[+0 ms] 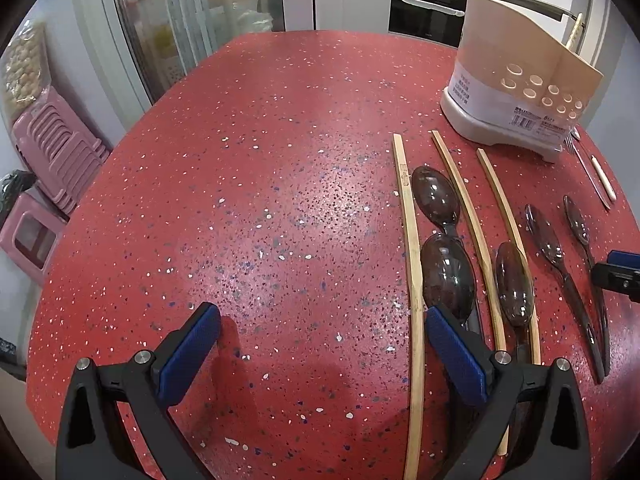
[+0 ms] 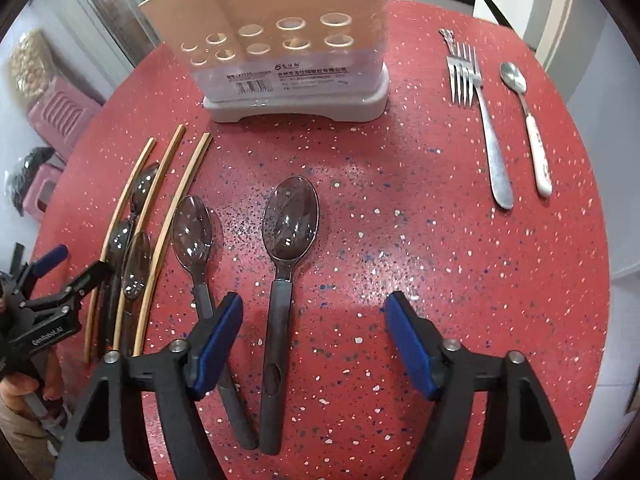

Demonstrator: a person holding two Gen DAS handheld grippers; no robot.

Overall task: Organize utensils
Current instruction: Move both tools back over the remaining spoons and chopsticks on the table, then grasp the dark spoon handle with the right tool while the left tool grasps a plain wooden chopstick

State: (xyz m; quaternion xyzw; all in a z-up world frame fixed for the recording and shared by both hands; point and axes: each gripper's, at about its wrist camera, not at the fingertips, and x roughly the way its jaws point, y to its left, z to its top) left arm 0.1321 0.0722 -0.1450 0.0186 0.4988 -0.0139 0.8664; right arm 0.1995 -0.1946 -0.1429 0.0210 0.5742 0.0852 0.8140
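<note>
A beige utensil holder (image 2: 280,40) with round holes stands at the back of the red table; it also shows in the left wrist view (image 1: 520,84). Three bamboo chopsticks (image 1: 412,264) lie beside several dark translucent plastic spoons (image 1: 446,276). In the right wrist view two dark spoons (image 2: 290,220) lie just ahead, a metal fork (image 2: 486,128) and a white-handled spoon (image 2: 530,120) at the right. My left gripper (image 1: 320,320) is open and empty, left of the chopsticks. My right gripper (image 2: 314,312) is open and empty, with the larger spoon's handle between its fingers.
The red speckled table (image 1: 280,200) has a rounded edge. Pink plastic stools (image 1: 52,152) stand on the floor at the left. A glass door (image 1: 180,20) and an oven (image 1: 424,12) are behind the table.
</note>
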